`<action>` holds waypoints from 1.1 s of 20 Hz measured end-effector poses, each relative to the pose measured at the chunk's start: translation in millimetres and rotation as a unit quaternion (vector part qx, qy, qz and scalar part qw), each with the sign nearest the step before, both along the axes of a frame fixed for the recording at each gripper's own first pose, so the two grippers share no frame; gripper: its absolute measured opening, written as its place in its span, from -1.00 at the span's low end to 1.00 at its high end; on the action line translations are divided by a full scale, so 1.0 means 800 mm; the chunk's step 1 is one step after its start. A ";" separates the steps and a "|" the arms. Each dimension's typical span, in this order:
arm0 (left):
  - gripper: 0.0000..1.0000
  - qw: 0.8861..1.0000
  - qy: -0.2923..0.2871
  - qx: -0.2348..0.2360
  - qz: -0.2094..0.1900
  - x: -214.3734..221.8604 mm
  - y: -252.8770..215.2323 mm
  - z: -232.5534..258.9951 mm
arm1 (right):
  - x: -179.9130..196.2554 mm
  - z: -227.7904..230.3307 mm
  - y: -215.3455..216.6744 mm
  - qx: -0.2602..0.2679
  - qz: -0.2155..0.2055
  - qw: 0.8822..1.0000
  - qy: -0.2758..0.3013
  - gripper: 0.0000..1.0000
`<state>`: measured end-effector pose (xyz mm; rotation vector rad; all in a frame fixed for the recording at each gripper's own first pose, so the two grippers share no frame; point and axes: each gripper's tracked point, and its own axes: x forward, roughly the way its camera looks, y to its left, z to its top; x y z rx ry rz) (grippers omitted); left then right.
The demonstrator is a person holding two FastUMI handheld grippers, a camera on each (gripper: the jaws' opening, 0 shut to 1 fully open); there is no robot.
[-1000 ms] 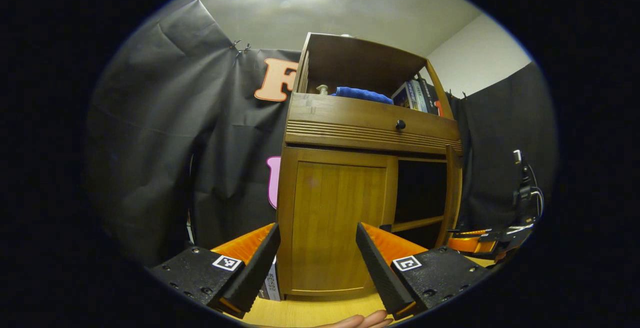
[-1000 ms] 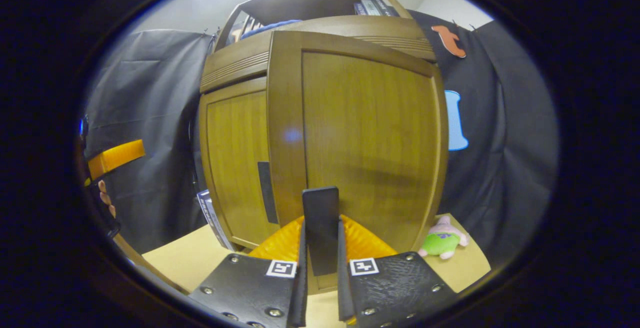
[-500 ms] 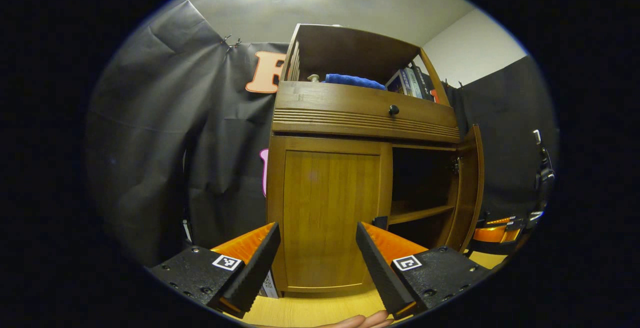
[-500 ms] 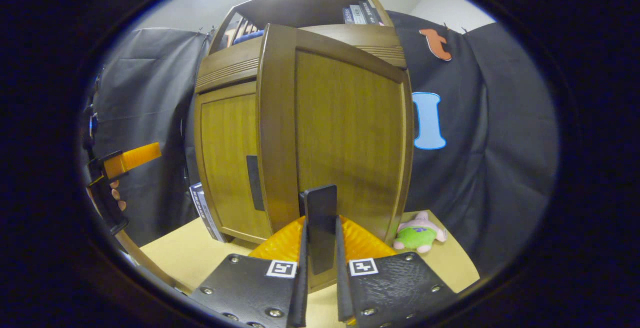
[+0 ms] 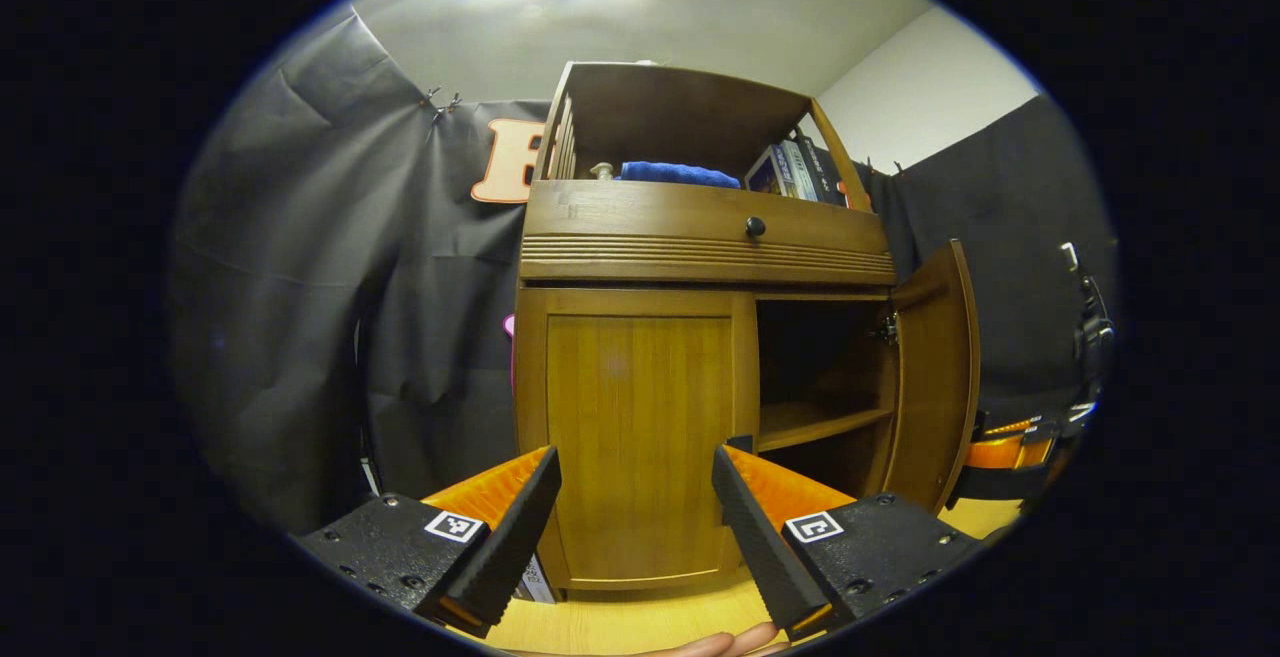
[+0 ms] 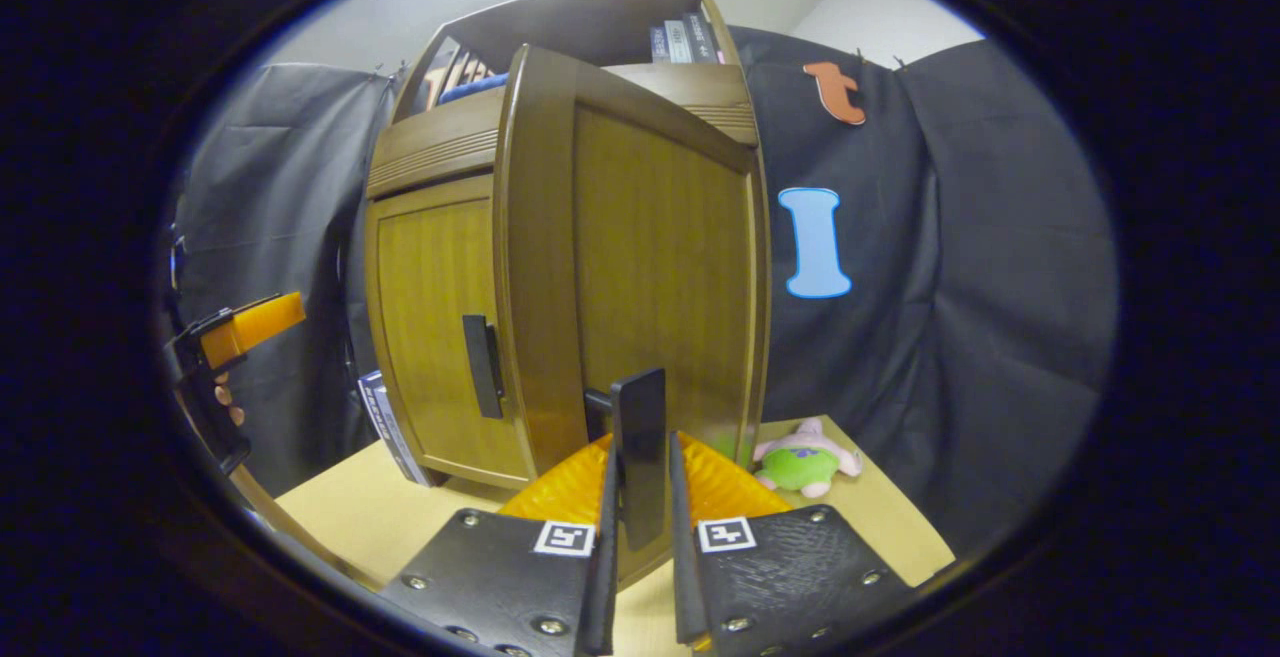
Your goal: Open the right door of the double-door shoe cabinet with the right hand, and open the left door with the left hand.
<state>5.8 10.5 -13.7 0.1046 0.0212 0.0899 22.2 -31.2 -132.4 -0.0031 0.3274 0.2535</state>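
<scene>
Standing on the light wooden tabletop (image 5: 610, 627), the shoe cabinet (image 5: 700, 237) has its right door (image 5: 935, 377) swung well out and its left door (image 5: 640, 437) flat in its frame. The left gripper view faces the cabinet front: the left claw (image 5: 632, 522) hangs before the left door with its fingers spread wide and nothing between them, apart from the wood. This view looks into the opened right compartment, where an inner shelf (image 5: 815, 422) crosses a dark interior, and it shows the drawer knob (image 5: 755, 227), a blue cloth (image 5: 675, 174) and books (image 5: 790, 165) in the open top shelf. The other gripper appears small at the right edge, behind the open door. The right gripper view looks along the outer face of the right door (image 6: 650, 267), which the left gripper view presents from the inside. Here the right claw (image 6: 640, 547) is pinching the door's dark handle (image 6: 638, 452), a flat upright bar pressed between both fingers. This view also shows the matching handle (image 6: 485, 365) on the left door (image 6: 430, 327), a green and pink plush toy (image 6: 800, 457) on the tabletop toward its far right edge, beside the cabinet, and, at the left edge, the left claw with a hand (image 6: 225, 399) holding it.
</scene>
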 end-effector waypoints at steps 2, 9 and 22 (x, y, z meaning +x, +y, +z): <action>0.80 1.000 0.002 0.004 0.003 0.002 0.000 -0.001 | 0.001 0.001 0.000 -0.009 -0.006 1.000 -0.002 -0.53; 0.80 1.000 0.003 0.003 0.014 0.007 0.010 -0.002 | -0.010 0.012 -0.044 -0.121 -0.073 0.989 -0.043 -0.54; 0.80 1.000 0.017 0.003 0.019 0.017 0.008 -0.013 | 0.012 0.018 -0.176 0.000 -0.107 0.994 -0.035 -0.97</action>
